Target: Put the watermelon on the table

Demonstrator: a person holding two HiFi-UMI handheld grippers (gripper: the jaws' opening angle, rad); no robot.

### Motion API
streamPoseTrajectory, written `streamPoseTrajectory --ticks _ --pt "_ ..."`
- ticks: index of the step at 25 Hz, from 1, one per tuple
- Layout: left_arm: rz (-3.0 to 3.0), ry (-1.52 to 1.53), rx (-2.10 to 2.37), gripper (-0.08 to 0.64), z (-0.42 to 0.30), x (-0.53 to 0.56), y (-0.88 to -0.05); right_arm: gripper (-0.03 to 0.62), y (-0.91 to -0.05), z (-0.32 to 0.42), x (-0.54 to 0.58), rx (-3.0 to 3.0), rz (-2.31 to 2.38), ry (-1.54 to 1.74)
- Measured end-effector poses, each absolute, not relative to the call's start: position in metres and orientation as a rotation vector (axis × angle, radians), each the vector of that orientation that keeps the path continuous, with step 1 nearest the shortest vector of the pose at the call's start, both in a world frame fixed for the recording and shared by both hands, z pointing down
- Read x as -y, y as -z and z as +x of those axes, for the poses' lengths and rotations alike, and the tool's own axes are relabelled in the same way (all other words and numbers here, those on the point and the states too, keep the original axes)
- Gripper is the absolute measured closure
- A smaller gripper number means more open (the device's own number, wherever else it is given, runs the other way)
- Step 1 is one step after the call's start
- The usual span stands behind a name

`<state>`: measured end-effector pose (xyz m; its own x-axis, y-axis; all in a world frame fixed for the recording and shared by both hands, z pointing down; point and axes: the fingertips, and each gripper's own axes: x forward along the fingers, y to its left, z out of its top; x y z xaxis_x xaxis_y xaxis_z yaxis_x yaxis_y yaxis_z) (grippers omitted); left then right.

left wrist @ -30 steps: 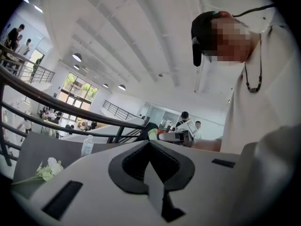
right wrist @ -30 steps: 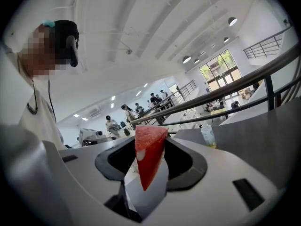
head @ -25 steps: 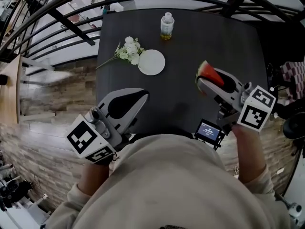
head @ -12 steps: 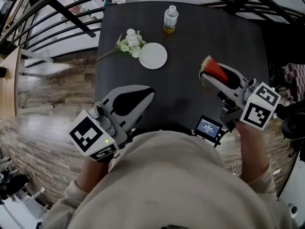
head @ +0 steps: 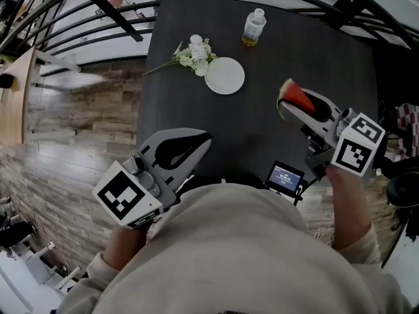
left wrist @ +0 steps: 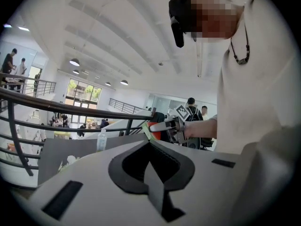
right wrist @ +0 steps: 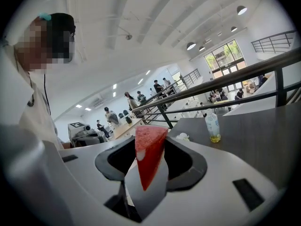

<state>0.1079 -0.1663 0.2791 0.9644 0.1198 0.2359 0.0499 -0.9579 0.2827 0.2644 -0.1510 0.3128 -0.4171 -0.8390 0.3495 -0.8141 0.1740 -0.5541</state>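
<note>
Nearest the person, a small screen (head: 285,177) sits at the table's (head: 196,110) near edge. To its left, the left gripper (head: 200,138) hangs over the near left corner with its jaws together and nothing between them, so it seems only parked out of the way. Further in on the right, the right gripper (head: 285,108) is clamped on the watermelon (head: 296,97). The red wedge is pinched by its flat sides with the tip pointing down, and it is held above the dark top, not yet resting on it. Bare table lies under and ahead of it, which looks like the likely landing spot. Beyond stand a white plate (head: 224,75), a sprig of flowers (head: 194,52) just left of it, and farthest a bottle (head: 253,27).
</note>
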Motion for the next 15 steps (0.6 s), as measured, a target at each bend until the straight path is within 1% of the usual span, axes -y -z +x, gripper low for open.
streamPoseTrajectory --ticks 15 --pt "2.727 -0.283 0.043 0.554 0.075 0.181 -0.283 0.396 -0.335 0.25 0.19 -2.502 -1.595 1.134"
